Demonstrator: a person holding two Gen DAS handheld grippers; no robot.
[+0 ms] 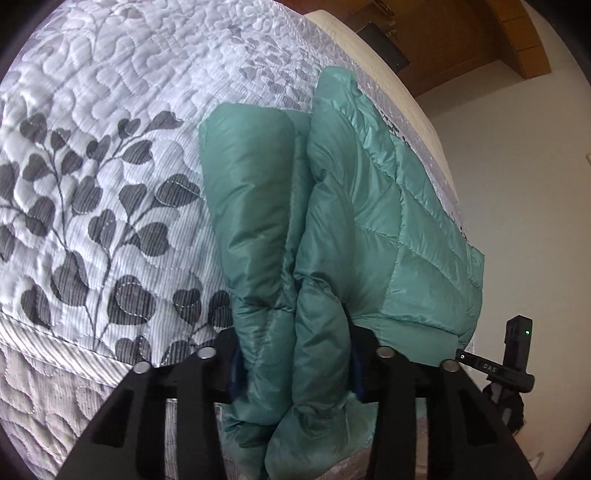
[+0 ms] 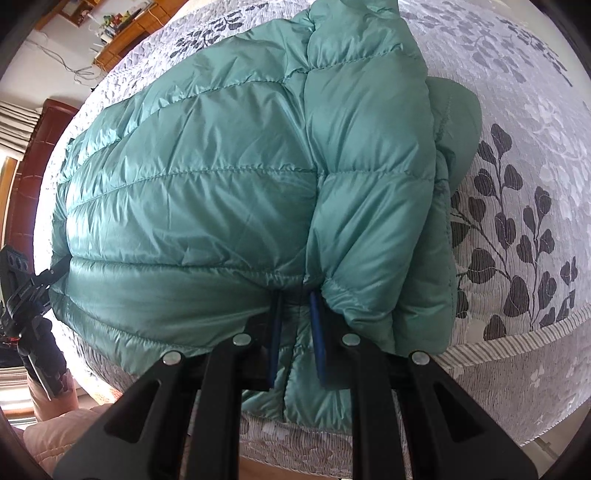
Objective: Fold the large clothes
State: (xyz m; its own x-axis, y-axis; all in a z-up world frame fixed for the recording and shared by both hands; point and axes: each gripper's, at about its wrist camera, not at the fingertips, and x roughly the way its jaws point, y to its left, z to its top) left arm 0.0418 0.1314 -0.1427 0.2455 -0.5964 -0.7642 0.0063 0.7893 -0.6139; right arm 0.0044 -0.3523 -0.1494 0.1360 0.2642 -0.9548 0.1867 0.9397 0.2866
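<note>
A teal puffer jacket (image 1: 369, 206) lies on a bed near its front edge, with its sleeves folded over the body. My left gripper (image 1: 293, 332) is shut on a thick bunched fold of the jacket, its blue pads hidden in the fabric. In the right wrist view the jacket (image 2: 192, 192) fills most of the frame. My right gripper (image 2: 297, 299) is shut on the jacket's near hem, with the blue pads (image 2: 318, 332) pressing a thin fold. The other gripper (image 2: 22, 273) shows at the jacket's left edge.
The bed has a white quilted cover with grey leaf print (image 1: 92, 192). A white wall (image 1: 517, 184) and wooden furniture (image 1: 461, 40) lie beyond the bed. A wooden shelf with small items (image 2: 122, 26) stands at the far left, and the bed's front edge (image 2: 517, 343) runs below the jacket.
</note>
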